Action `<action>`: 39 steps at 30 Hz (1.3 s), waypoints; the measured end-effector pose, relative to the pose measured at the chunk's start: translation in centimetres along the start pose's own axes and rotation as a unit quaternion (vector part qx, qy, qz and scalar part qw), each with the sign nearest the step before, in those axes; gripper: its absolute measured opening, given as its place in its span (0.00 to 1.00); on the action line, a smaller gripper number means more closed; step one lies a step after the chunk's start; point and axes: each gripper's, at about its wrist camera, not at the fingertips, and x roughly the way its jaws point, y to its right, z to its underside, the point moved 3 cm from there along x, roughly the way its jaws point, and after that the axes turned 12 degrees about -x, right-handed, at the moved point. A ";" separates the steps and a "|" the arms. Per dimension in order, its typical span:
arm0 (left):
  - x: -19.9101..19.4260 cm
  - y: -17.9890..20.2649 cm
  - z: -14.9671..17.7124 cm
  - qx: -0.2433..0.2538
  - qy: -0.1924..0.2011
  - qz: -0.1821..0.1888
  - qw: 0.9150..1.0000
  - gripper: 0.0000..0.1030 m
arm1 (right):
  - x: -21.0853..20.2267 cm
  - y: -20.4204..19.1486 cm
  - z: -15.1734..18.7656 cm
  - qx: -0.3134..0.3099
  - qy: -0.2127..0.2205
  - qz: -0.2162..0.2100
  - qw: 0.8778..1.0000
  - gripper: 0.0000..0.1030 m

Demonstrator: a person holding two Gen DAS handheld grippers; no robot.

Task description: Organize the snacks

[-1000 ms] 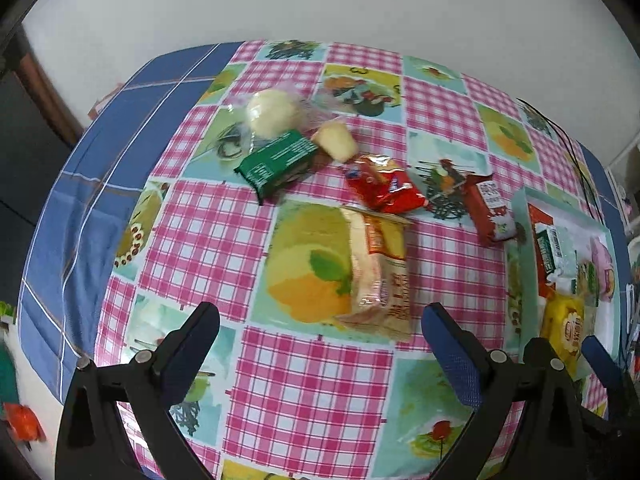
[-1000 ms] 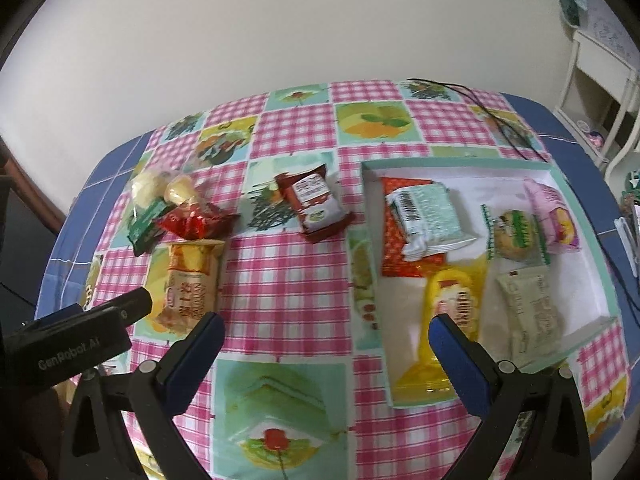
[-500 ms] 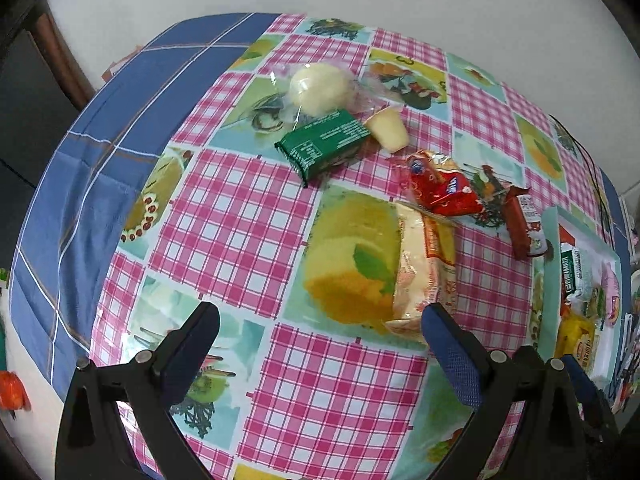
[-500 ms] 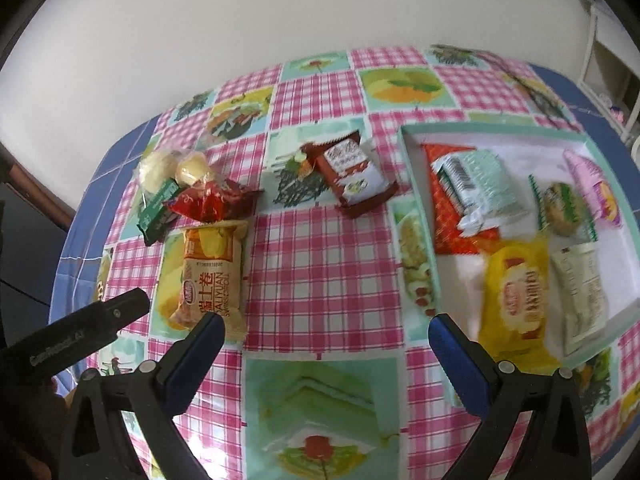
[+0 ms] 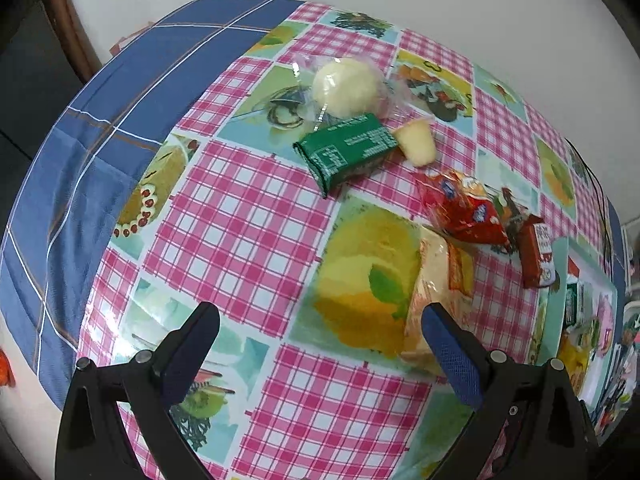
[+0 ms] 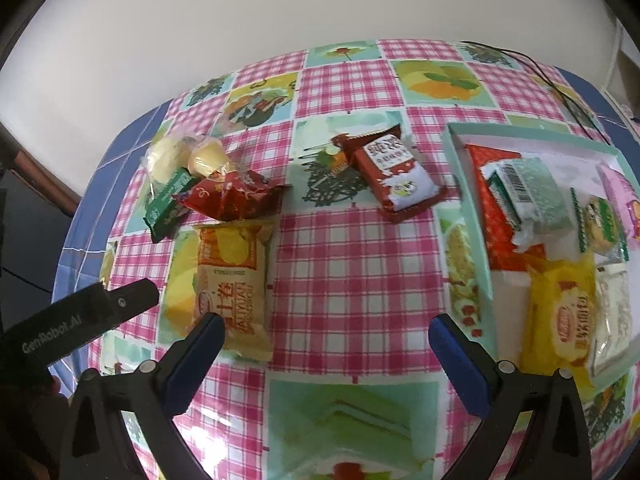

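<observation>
Roughly half the snacks look sorted. At the right of the right wrist view, the shallow box [image 6: 472, 216] already holds several packets, among them a yellow cake packet [image 6: 560, 312]. Six remain on the tabletop [image 6: 352, 264]: the brown wafer packet [image 6: 394, 172] at centre, and at left the orange cake-roll packet [image 6: 232, 280], red packet [image 6: 230, 196], green bar [image 5: 348, 152], wrapped bun [image 5: 346, 88] and jelly cup [image 5: 418, 144]. The left hand-held gripper [image 5: 320, 340] and right hand-held gripper [image 6: 326, 348] both gape wide, holding nothing.
</observation>
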 end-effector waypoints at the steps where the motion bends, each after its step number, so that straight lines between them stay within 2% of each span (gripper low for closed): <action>1: 0.1 -0.1 -0.2 -0.003 0.000 0.000 1.000 0.98 | 0.1 -0.2 -0.2 -0.001 0.001 -0.002 1.000 1.00; 13: 0.4 -1.3 -2.4 -0.027 0.008 -0.003 1.000 0.98 | 2.4 -2.7 -1.8 -0.025 0.001 -0.021 0.999 1.00; 22: 1.2 -1.5 -2.7 -0.029 0.004 -0.006 1.000 0.98 | 4.2 -2.4 -2.0 -0.019 -0.006 -0.010 1.000 0.98; 25: 1.1 -1.4 -2.8 -0.026 0.008 -0.004 1.000 0.98 | 4.3 -2.4 -2.2 -0.018 -0.003 -0.012 1.000 0.88; 30: 1.4 -1.1 -2.8 -0.017 0.006 -0.006 1.000 0.98 | 4.4 -2.6 -2.3 -0.020 -0.005 -0.019 1.000 0.60; 33: 1.3 -1.0 -2.8 -0.014 0.008 -0.007 1.000 0.98 | 4.1 -2.1 -2.2 -0.013 -0.005 -0.019 1.000 0.50; 39: 1.1 -0.5 -2.3 -0.011 0.007 -0.003 1.000 0.98 | 3.7 -1.0 -2.0 -0.006 -0.009 -0.017 1.000 0.49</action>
